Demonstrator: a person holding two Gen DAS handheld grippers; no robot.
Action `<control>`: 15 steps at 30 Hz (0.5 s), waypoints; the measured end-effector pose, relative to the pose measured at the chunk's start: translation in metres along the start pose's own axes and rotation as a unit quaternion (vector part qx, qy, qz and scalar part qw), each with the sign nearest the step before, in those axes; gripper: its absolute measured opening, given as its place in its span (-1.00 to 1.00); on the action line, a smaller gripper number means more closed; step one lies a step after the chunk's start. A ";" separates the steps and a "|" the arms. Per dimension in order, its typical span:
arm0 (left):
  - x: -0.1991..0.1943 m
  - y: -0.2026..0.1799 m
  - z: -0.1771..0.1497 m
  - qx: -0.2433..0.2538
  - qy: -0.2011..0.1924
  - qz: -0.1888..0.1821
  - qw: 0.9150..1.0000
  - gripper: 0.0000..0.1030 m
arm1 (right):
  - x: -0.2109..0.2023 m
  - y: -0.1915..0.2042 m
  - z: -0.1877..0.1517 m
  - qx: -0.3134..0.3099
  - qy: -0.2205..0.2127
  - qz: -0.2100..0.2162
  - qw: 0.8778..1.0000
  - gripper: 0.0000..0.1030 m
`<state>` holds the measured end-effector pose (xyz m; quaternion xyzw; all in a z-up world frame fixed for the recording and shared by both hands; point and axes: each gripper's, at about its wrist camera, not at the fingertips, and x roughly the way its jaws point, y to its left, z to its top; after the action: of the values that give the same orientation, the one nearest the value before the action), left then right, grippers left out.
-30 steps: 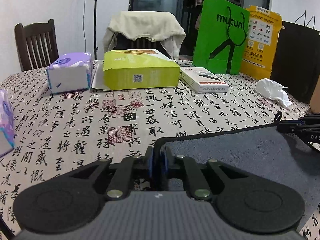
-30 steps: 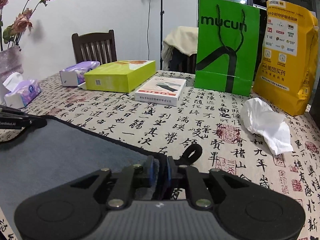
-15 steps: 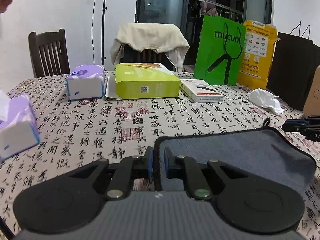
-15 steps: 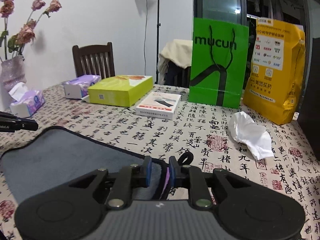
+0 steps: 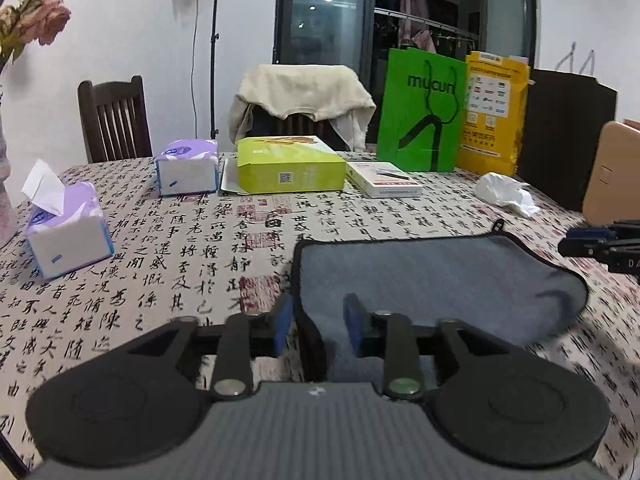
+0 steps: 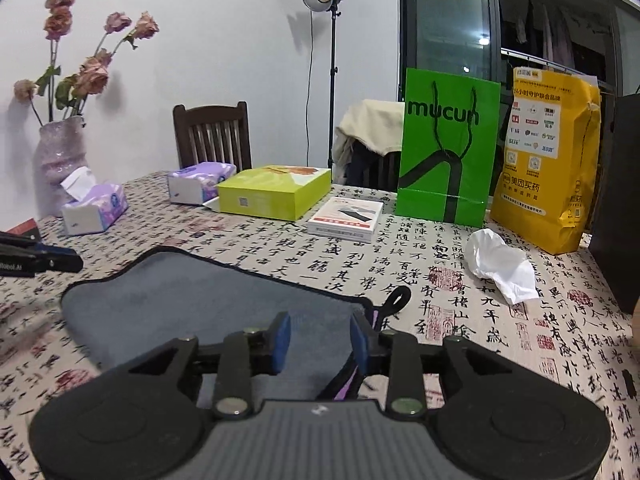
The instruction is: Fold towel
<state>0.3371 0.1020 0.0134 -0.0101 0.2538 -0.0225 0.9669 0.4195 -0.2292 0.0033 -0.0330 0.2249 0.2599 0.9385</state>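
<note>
Looks like one fold's been laid down: left gripper [image 5: 319,326] and right gripper [image 6: 320,338] are spread wide, nothing held, near corners of the towel [image 5: 432,280] lying loose between the pads, so a regrip for the next fold is probably called for.

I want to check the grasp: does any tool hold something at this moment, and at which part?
Nothing is held. Both the left tool and the right tool are open over the corners of the gray towel.

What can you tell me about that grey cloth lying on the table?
The grey fleecy towel with black edging lies folded over on the calligraphy-print tablecloth, a small black hanging loop at one corner. Both tongs, left and right, stand open at its near corners, and a purple underside peeks out.
</note>
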 end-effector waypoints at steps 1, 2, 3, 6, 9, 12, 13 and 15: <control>-0.005 -0.003 -0.003 0.004 -0.003 0.003 1.000 -0.14 | -0.005 0.002 -0.001 -0.001 -0.002 0.000 1.000 -0.28; -0.011 -0.006 -0.005 0.009 -0.009 0.006 1.000 -0.03 | -0.010 0.005 -0.003 -0.003 -0.005 0.001 1.000 -0.20; -0.017 -0.010 -0.008 0.013 -0.015 0.007 1.000 0.03 | -0.016 0.008 -0.004 -0.005 -0.007 0.002 1.000 -0.18; -0.032 -0.016 -0.016 0.010 -0.023 0.003 1.000 0.28 | -0.030 0.015 -0.010 -0.003 -0.012 0.003 1.000 -0.09; -0.045 -0.023 -0.024 0.021 -0.032 0.013 0.999 0.45 | -0.043 0.022 -0.019 -0.004 -0.021 -0.002 1.000 0.18; -0.059 -0.030 -0.033 0.035 -0.045 0.028 0.998 0.66 | -0.056 0.032 -0.028 -0.007 -0.036 -0.014 0.999 0.71; -0.065 -0.031 -0.036 0.036 -0.051 0.026 0.998 0.71 | -0.061 0.034 -0.031 -0.007 -0.039 -0.014 0.999 0.76; -0.075 -0.034 -0.043 0.039 -0.059 0.016 0.997 0.90 | -0.069 0.039 -0.036 -0.006 -0.046 -0.011 0.999 0.77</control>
<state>0.2494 0.0712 0.0138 0.0299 0.1951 -0.0164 0.9802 0.3324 -0.2345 0.0031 -0.0292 0.1797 0.2524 0.9504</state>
